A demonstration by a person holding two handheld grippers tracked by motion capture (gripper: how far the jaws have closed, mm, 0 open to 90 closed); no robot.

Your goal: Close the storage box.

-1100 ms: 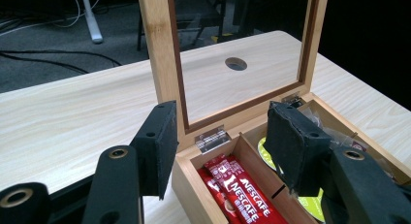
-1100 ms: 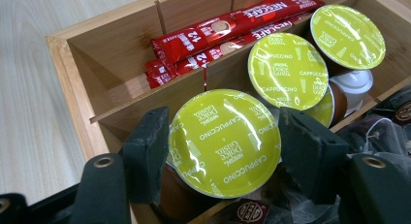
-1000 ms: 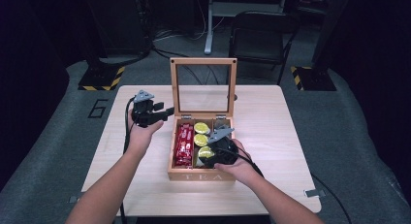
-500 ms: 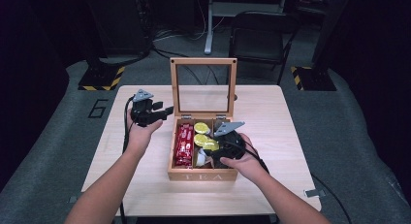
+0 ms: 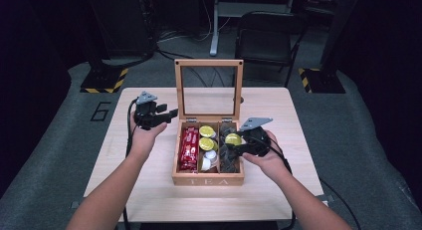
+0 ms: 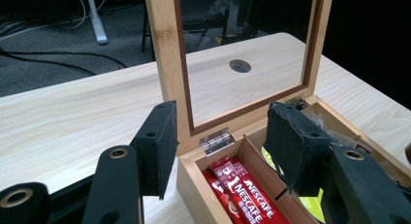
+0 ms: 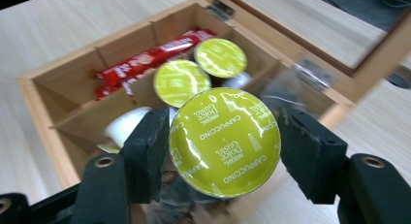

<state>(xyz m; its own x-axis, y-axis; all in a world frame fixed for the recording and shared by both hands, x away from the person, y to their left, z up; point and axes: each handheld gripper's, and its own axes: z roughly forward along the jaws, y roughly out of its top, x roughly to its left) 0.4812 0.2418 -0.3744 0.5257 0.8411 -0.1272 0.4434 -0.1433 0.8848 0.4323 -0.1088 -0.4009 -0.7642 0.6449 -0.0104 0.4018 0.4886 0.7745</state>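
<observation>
The bench is a rectangular top of light wood with rounded corners, standing on a grey carpeted floor. A round cable hole is cut into the top near its far edge, behind the box lid. A wooden tea box, marked "TEA" on its front wall, rests directly on the bench, roughly at its centre. Its glass-paned lid stands upright on two hinges at the rear wall.

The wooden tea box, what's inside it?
The tea box holds red Nescafe sticks, green-lidded capsules and dark packets. Anything underneath them is hidden.
</observation>
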